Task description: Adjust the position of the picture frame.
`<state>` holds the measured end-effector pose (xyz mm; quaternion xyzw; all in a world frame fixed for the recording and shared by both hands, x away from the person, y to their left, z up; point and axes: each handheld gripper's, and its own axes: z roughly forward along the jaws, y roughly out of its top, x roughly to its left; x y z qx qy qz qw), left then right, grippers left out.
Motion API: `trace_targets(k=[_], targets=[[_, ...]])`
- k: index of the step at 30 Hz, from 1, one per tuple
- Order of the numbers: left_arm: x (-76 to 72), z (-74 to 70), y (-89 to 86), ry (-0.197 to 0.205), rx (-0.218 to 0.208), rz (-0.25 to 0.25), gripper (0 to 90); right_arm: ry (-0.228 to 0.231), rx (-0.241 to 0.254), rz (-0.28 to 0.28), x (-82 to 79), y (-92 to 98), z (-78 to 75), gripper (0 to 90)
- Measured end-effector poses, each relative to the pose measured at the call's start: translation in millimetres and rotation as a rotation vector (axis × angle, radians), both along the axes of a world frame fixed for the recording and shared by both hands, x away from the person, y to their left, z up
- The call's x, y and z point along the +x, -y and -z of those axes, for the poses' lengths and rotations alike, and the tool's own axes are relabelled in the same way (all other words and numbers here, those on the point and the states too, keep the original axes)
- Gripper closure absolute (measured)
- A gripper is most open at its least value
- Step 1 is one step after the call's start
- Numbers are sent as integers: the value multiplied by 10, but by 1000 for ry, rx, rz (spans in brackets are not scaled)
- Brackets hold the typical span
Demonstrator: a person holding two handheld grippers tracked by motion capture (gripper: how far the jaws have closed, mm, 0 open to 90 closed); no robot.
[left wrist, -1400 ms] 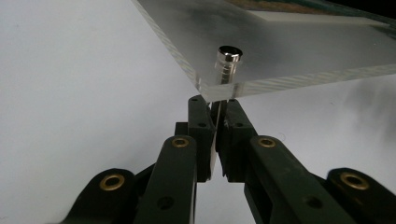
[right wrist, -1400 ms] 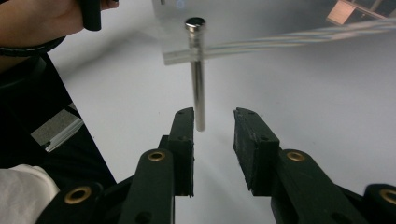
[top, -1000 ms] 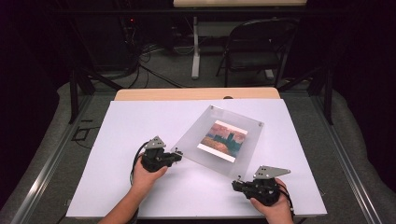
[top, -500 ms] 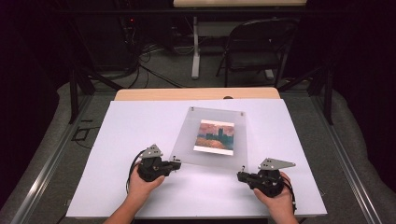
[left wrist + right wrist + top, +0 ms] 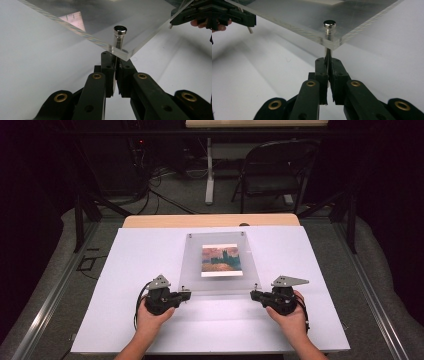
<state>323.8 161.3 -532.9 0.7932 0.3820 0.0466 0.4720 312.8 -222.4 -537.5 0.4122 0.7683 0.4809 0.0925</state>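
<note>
A clear acrylic picture frame (image 5: 220, 262) with a small orange and blue picture (image 5: 220, 260) in its middle hangs just above the white table (image 5: 145, 250), square to the table's edges. My left gripper (image 5: 186, 294) is shut on the thin metal pin (image 5: 119, 37) at the frame's near left corner. In the left gripper view the jaws (image 5: 115, 62) pinch the pin's stem below the acrylic. My right gripper (image 5: 254, 294) is shut on the pin (image 5: 329, 30) at the near right corner, its jaws (image 5: 328, 65) closed on the stem.
A wooden table edge (image 5: 210, 220) shows behind the white surface. Beyond it stand a folding chair (image 5: 272, 170) and cables on the floor. White tabletop lies free to the left and right of the frame.
The frame has turned from a diagonal pose to square with the table. Both grippers, holding its near corners, have shifted to level with each other near the front edge.
</note>
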Motion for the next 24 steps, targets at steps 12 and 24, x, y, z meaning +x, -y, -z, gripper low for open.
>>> trace_targets(k=[12, 24], targets=[[313, -19, -55, -10, -9, -64, 852, -5, 2, 23, 284, -101, -45, 851], [385, 78, -29, -12, 21, -70, 851, -21, -2, 49, 374, -114, 48, 846]])
